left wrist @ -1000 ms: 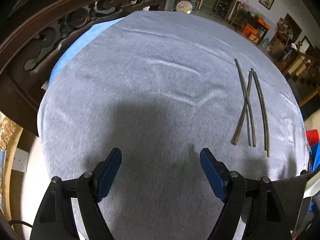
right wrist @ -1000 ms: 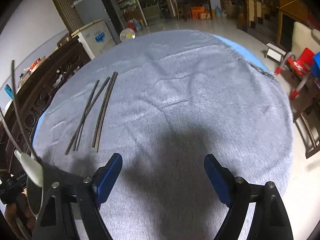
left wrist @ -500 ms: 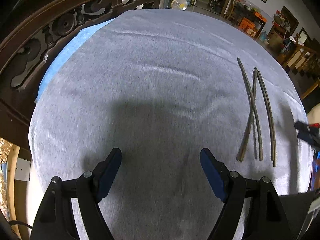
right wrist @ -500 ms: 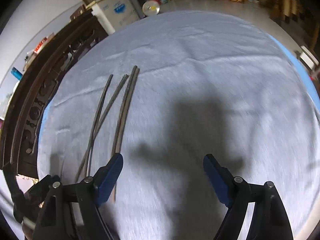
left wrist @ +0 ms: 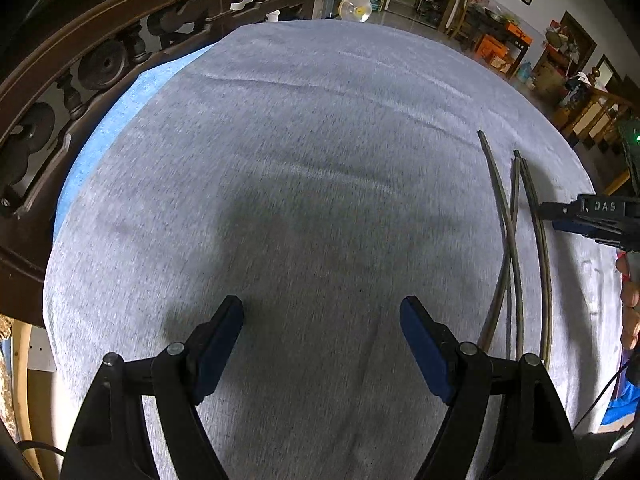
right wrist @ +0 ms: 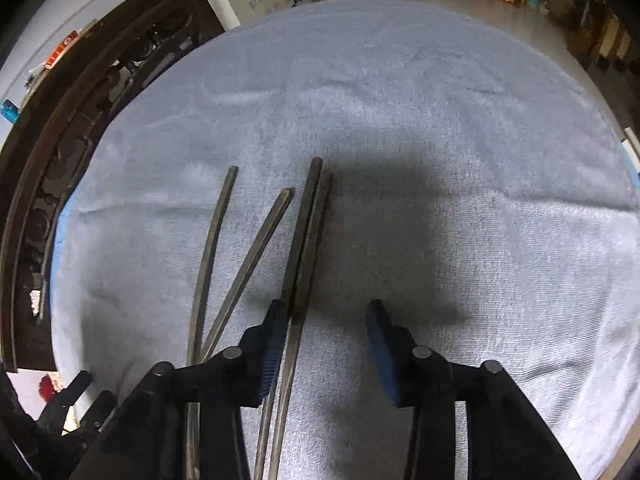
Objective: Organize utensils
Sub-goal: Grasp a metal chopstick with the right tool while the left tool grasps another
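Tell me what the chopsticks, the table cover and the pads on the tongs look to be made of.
Chopsticks: dark, squared ends, dull sheen; probably metal or lacquered wood, the look leaves it open. Table cover: grey napped fabric, matte, with soft wrinkles and a fuzzy pile like towelling. Pads on the left tongs: blue, matte, likely rubber or soft plastic, set on black plastic arms.

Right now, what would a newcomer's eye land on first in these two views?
Four dark chopsticks on the grey tablecloth: two lie side by side, two cross. The right gripper sits low over the paired ones, jaws open with one blue pad beside them. The left gripper hovers open above bare cloth, with carved dark wood furniture behind.
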